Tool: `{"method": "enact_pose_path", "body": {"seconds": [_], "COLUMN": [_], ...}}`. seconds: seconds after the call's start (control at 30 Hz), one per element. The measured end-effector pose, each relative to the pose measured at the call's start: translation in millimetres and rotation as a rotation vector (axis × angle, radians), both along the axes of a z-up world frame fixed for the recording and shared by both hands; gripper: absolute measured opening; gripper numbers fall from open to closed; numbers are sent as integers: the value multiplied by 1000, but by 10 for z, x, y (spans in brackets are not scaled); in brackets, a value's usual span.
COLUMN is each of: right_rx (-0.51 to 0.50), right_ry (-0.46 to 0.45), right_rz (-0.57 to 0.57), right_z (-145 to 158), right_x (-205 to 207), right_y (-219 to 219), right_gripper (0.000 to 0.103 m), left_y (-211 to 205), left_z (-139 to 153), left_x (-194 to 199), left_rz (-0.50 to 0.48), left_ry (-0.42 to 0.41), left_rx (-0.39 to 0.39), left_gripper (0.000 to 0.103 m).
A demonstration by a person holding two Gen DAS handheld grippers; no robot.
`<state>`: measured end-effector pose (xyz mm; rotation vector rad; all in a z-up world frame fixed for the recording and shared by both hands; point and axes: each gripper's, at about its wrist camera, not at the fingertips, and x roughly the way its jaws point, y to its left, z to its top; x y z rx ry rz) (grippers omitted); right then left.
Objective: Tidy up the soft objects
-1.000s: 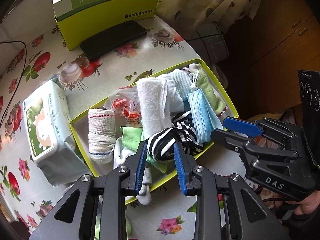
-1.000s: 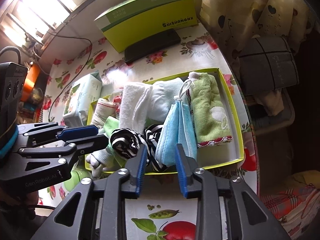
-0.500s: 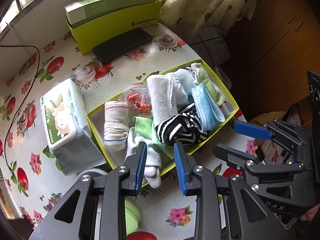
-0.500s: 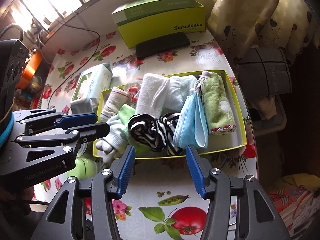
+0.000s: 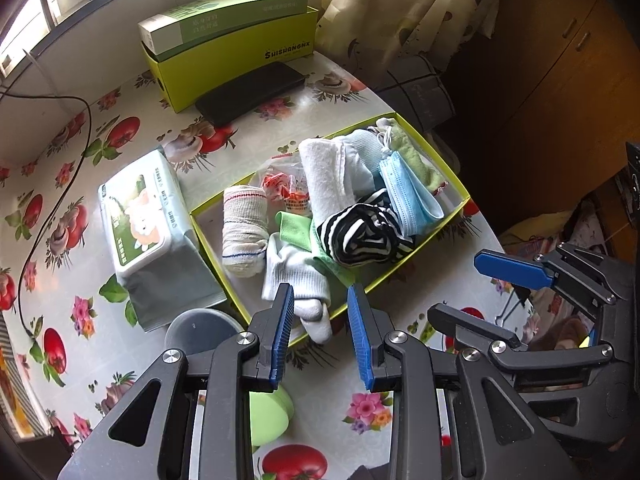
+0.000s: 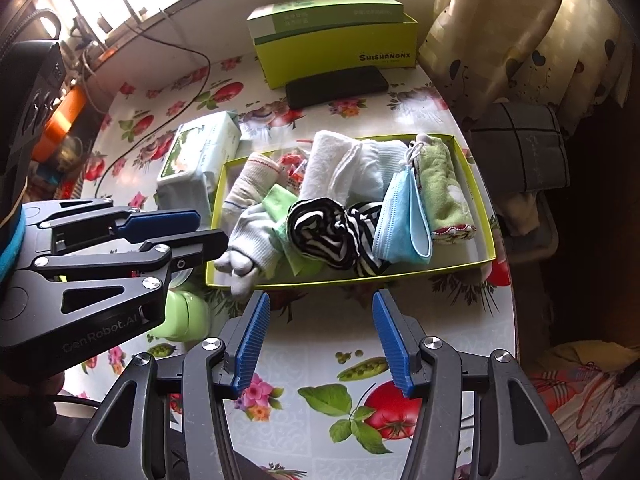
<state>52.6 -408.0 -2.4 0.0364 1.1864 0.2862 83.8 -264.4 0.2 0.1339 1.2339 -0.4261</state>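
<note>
Two grippers hang over the bench, both tilted steeply down toward a shallow yellow-green tray of soft things.

From the left wrist view, the left gripper holds its jaws partly apart with nothing between the pads. The tray lies just beyond the tips, and a white sock droops over its near rim, its toe showing in the gap between the jaws but below them and untouched. Behind it sit a striped black-and-white cloth, a blue face mask, a white towel and a rolled bandage. A wet-wipe pack stands beside the tray's left wall. A green round object low between the gripper's arms is mostly hidden. The right gripper reaches in from the right, its body cut off by the frame.

From the right wrist view, the right gripper has its jaws wide and empty over bare flowered cloth, short of the tray's near rim. The left gripper comes in from the left, its tips by the sock; contact is hard to judge.
</note>
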Motion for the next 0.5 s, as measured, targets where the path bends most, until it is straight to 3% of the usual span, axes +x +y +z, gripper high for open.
{"method": "enact_pose_path", "body": {"seconds": [0.5], "right_rx": [-25], "right_ry": [-23], "right_rz": [-5], "right_z": [53], "right_x": [-165], "right_y": [115], "right_gripper": [54], "left_y": [136], "left_z": [7], "left_x": [-145], "left_rz": [13], "left_ry": [6], "left_rx": [-18], "left_gripper": [29]}}
